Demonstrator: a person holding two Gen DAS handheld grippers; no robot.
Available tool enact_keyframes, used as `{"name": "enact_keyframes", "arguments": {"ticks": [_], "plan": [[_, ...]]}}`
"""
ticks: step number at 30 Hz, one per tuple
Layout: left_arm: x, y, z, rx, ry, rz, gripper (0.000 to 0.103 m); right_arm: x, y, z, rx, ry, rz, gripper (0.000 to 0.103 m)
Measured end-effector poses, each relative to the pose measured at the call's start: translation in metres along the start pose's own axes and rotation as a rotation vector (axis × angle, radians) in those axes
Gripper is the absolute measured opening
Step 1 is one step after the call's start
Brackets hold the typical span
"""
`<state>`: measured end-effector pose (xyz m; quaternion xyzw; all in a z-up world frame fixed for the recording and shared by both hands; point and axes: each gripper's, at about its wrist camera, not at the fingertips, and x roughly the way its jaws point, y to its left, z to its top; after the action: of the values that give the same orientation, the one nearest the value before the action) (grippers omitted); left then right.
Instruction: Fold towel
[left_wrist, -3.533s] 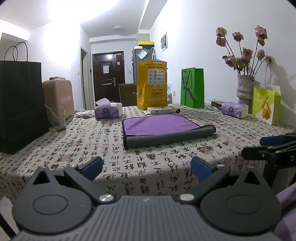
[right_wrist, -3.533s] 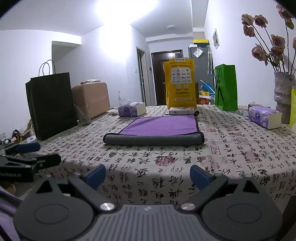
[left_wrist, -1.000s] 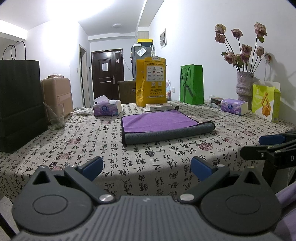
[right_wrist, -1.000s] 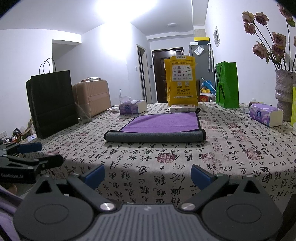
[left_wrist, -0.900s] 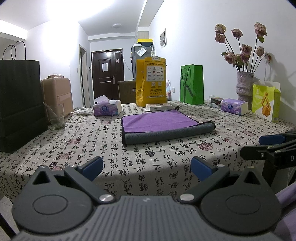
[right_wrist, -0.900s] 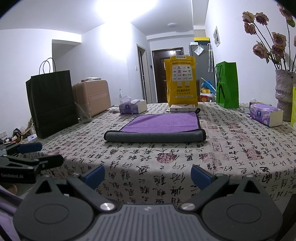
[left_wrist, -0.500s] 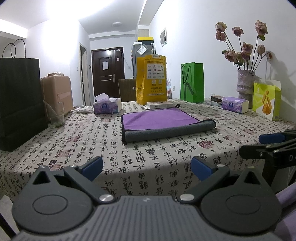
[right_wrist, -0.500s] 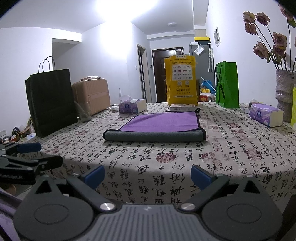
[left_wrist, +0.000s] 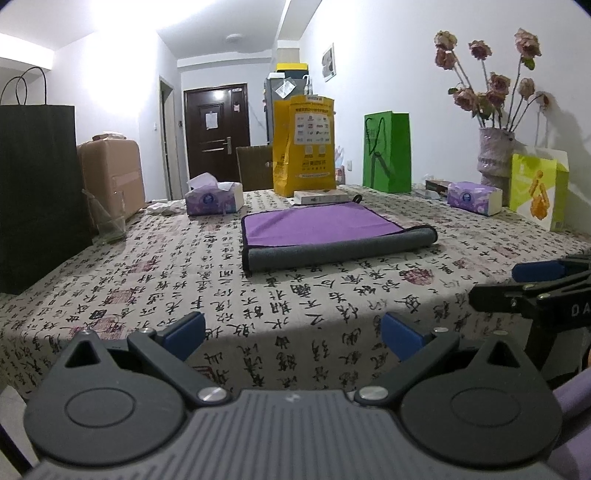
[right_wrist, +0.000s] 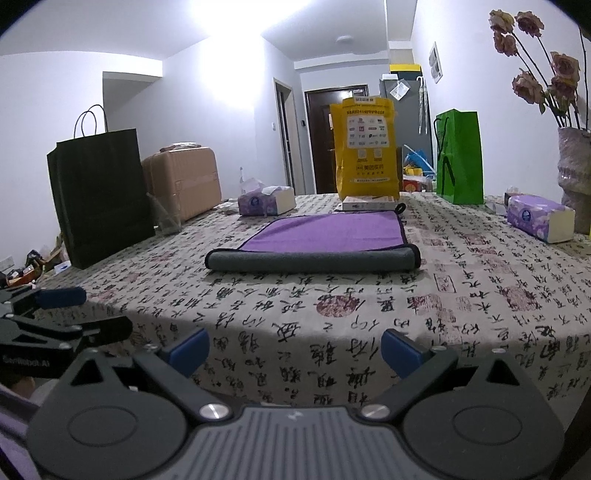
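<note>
A purple towel (left_wrist: 317, 225) with a grey underside lies folded on the table, its grey fold edge toward me; it also shows in the right wrist view (right_wrist: 332, 232). My left gripper (left_wrist: 293, 332) is open and empty, held off the table's near edge, well short of the towel. My right gripper (right_wrist: 295, 345) is open and empty too, at the same near edge. Each gripper shows in the other's view: the right gripper (left_wrist: 535, 288) at the right side, the left gripper (right_wrist: 62, 314) at the left side.
On the calligraphy-print tablecloth (left_wrist: 184, 295) stand a black paper bag (left_wrist: 33, 192), a glass (left_wrist: 109, 218), a tissue box (left_wrist: 214, 197), a yellow bag (left_wrist: 304, 144), a green bag (left_wrist: 388, 151), a second tissue pack (left_wrist: 474, 197), a vase of roses (left_wrist: 495, 162) and a lime bag (left_wrist: 537, 190).
Both grippers have sunk slightly and stay back at the table's near edge. The towel has not moved. Both stay open.
</note>
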<state>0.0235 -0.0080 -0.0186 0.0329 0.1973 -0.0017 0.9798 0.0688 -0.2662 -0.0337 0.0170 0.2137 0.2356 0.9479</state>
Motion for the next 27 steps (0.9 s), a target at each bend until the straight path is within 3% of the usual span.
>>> {"name": "enact_keyframes", "arguments": {"ticks": [16, 27], "plan": [[0.048, 0.010, 0.015, -0.064, 0.070, 0.045, 0.103, 0.038, -0.031, 0.010, 0.088, 0.030, -0.015, 0.100], [0.105, 0.027, 0.038, -0.051, 0.092, 0.048, 0.103, 0.078, -0.060, 0.030, 0.116, 0.036, -0.059, 0.099]]}}
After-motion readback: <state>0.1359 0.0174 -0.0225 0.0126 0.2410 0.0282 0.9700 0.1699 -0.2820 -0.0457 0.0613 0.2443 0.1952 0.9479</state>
